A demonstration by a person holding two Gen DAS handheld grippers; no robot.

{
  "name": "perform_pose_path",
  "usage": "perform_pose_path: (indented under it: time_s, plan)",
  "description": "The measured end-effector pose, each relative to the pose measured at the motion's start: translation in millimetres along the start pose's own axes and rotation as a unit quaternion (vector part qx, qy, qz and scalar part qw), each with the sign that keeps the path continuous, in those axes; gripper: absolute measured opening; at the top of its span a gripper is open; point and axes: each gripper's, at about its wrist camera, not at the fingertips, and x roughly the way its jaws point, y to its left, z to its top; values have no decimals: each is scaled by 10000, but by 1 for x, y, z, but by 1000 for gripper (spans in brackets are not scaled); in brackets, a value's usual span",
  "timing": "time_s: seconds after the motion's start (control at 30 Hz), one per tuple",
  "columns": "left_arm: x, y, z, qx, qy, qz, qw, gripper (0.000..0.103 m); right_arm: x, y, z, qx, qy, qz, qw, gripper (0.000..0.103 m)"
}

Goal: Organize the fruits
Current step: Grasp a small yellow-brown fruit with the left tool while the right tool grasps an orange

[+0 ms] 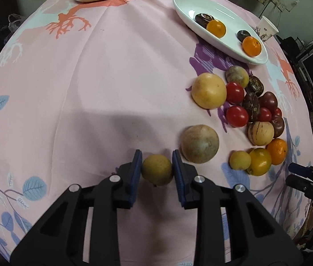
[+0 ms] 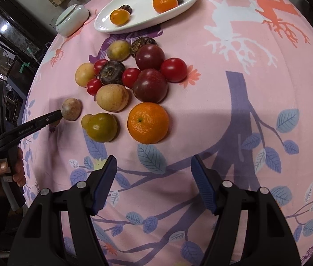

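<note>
**Left gripper clamps small fruit**

Left wrist view: left gripper (image 1: 157,168) has its blue pads pressed on both sides of a small round yellow-green fruit (image 1: 157,169), over the pink printed tablecloth (image 1: 103,84). Just to its right lies a bigger tan round fruit (image 1: 199,143).

Right wrist view: right gripper (image 2: 154,173) stands open with nothing between its pads. A round orange mandarin (image 2: 148,122) lies just ahead, the white oval plate (image 2: 143,4) far ahead.

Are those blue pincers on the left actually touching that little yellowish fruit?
Touching. In the left wrist view both blue pads of the left gripper press against the sides of the small yellow-green fruit, no gap showing.
</note>
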Motion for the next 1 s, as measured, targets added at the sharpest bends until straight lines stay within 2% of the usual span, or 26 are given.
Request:
perform_pose_path:
  time_s: [0.13,0.27,0.33,0.53,0.63,0.73,0.83,0.87,0.93,1.0]
  plan:
    - [-16,3,-8,-140,-70,-216,9996,28,1,8,1,-118,8,50,9999,70]
    - [-20,2,-13,-260,13,-428,9987,28,1,27,1,-582,-19,64,9983,70]
    - [-22,-1,-15,-290,21,-541,9981,28,1,32,2,-761,-102,-25,9970,70]
    - [-25,-11,-15,-309,65,-821,9961,28,9,23,6,-790,-105,-452,9958,70]
    - [-27,-13,-14,-322,37,-901,9954,28,12,25,7,-1007,-188,-691,9923,69]
    - [-29,-15,-13,-322,35,-945,9950,28,16,30,10,-1145,-246,-692,9907,69]
    - [-30,-13,-14,-316,29,-932,9951,28,26,34,16,-1244,-233,-873,9881,69]
    - [-31,-11,-15,-343,34,-935,9950,28,28,36,19,-1283,-245,-941,9870,66]
    - [-32,-7,-16,-390,39,-929,9949,28,34,39,22,-1381,-202,-972,9854,47]
    - [-33,-5,-17,-397,38,-895,9952,28,36,41,24,-1462,-230,-1057,9833,46]
